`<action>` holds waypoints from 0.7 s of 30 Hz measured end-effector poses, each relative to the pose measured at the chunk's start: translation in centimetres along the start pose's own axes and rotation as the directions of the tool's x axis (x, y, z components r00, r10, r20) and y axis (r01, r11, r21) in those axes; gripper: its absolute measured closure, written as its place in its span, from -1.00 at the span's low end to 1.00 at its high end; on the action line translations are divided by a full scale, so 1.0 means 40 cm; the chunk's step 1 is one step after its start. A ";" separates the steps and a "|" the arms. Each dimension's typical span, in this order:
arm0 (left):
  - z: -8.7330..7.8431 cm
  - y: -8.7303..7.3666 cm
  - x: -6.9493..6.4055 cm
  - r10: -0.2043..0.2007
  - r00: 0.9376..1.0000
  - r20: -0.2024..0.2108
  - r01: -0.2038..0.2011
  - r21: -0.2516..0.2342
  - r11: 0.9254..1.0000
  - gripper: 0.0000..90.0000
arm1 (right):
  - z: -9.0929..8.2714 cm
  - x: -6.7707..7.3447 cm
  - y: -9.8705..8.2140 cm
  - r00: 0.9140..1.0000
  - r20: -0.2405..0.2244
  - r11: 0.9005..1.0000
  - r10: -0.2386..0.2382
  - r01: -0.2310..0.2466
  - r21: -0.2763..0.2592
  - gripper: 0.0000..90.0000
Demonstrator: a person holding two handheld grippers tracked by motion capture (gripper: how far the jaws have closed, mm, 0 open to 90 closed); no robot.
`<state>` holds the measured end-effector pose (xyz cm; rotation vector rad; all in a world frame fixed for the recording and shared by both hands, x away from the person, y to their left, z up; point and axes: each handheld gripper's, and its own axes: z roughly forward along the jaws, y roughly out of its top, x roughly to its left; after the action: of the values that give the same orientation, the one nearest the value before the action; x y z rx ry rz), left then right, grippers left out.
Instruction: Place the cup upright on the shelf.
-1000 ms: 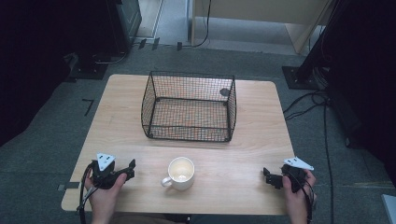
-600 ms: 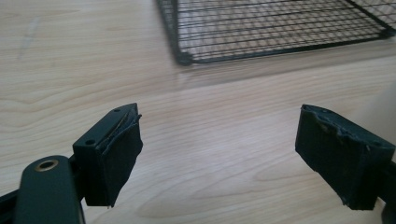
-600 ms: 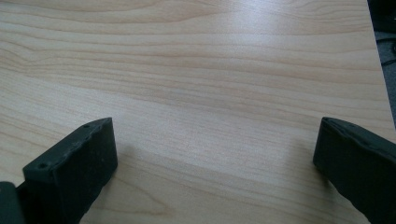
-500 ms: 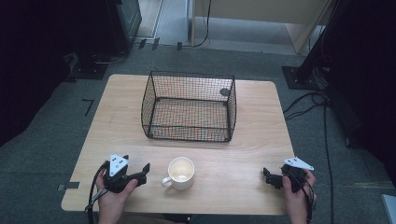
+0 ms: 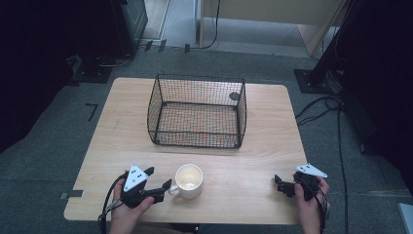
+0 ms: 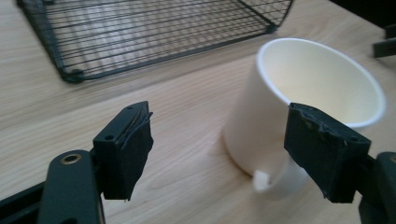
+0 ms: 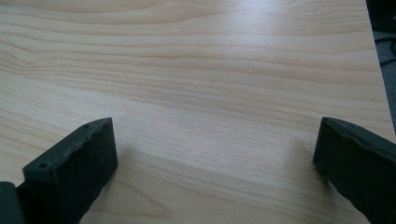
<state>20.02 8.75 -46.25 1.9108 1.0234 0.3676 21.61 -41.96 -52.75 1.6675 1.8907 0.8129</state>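
Grey carpet surrounds a light wooden table (image 5: 253,146), and dark equipment stands in the shadow behind it. At the near edge of the table, a person's left hand holds the left gripper (image 5: 158,184), which lies almost level and points toward a white mug (image 5: 188,180). Its jaws stand fairly wide apart and have just been closing a little. In the left gripper view, the mug (image 6: 299,102) sits in front of the gripper (image 6: 243,149) and slightly to one side. One pad (image 6: 327,149) is in front of the mug's wall near the rim, just above the handle, but it is not possible to tell if it touches the mug. The other pad (image 6: 128,149) is well apart from the mug, over bare wood. The pads do not press on the mug, so nothing is gripped. Beyond the mug, farther from this gripper, stands a black wire basket (image 5: 197,111); its near corner is also seen in the left gripper view (image 6: 140,37). Across the table from the left one, the right gripper (image 5: 282,184) is held by the person's right hand close to the table edge. Its jaws are wide open, and between them the right gripper view has the wood grain of the table (image 7: 210,93).
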 end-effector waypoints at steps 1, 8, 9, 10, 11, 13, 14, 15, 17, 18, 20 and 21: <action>0.001 0.000 -0.004 0.003 1.000 0.017 -0.003 -0.001 1.000 -0.44 | 0.000 0.000 0.000 1.000 0.000 1.000 0.000 0.000 0.000 -1.00; 0.011 -0.005 -0.030 0.024 0.996 0.090 -0.026 0.022 0.999 -0.36 | 0.000 0.000 0.000 1.000 0.000 1.000 0.000 0.000 0.000 -1.00; 0.011 -0.005 -0.030 0.024 0.996 0.090 -0.026 0.022 0.999 -0.36 | 0.000 0.000 0.000 1.000 0.000 1.000 0.000 0.000 0.000 -1.00; 0.017 -0.008 -0.033 0.026 0.995 0.101 -0.029 0.033 0.999 -0.35 | 0.000 0.000 0.000 1.000 0.000 1.000 0.000 0.000 0.000 -1.00; 0.018 -0.010 -0.033 0.023 0.993 0.112 -0.027 0.035 0.999 -0.36 | 0.000 0.000 0.000 1.000 0.000 1.000 0.001 -0.001 0.000 -1.00; 0.018 -0.012 -0.034 0.028 0.992 0.120 -0.033 0.037 0.999 -0.35 | 0.000 0.000 0.000 1.000 0.000 1.000 0.000 0.000 0.000 -1.00; 0.018 -0.012 -0.034 0.028 0.992 0.120 -0.033 0.037 0.999 -0.34 | 0.000 0.000 0.000 1.000 0.000 1.000 0.000 0.000 0.000 -1.00; 0.019 -0.014 -0.033 0.032 0.991 0.132 -0.037 0.038 0.999 -0.32 | 0.000 0.000 0.000 1.000 0.000 1.000 0.000 0.000 0.000 -1.00; 0.019 -0.017 -0.031 0.031 0.988 0.152 -0.037 0.040 0.999 -0.26 | 0.000 0.000 0.000 1.000 0.000 1.000 0.000 0.000 0.000 -1.00; 0.019 -0.017 -0.031 0.031 0.988 0.152 -0.037 0.040 0.999 -0.21 | 0.000 0.000 0.000 1.000 0.000 1.000 0.000 0.000 0.000 -1.00; 0.019 -0.021 -0.030 0.035 0.986 0.164 -0.042 0.041 0.998 -0.08 | 0.000 0.000 0.000 1.000 0.000 1.000 0.000 0.000 0.000 -1.00; 0.020 -0.026 -0.030 0.052 0.985 0.167 -0.060 0.043 0.997 -0.04 | 0.000 0.000 0.000 1.000 0.000 1.000 0.000 0.000 0.000 -1.00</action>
<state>19.24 7.60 -47.36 1.9801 0.8771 0.2131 21.61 -41.96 -52.75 1.6679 1.8903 0.8128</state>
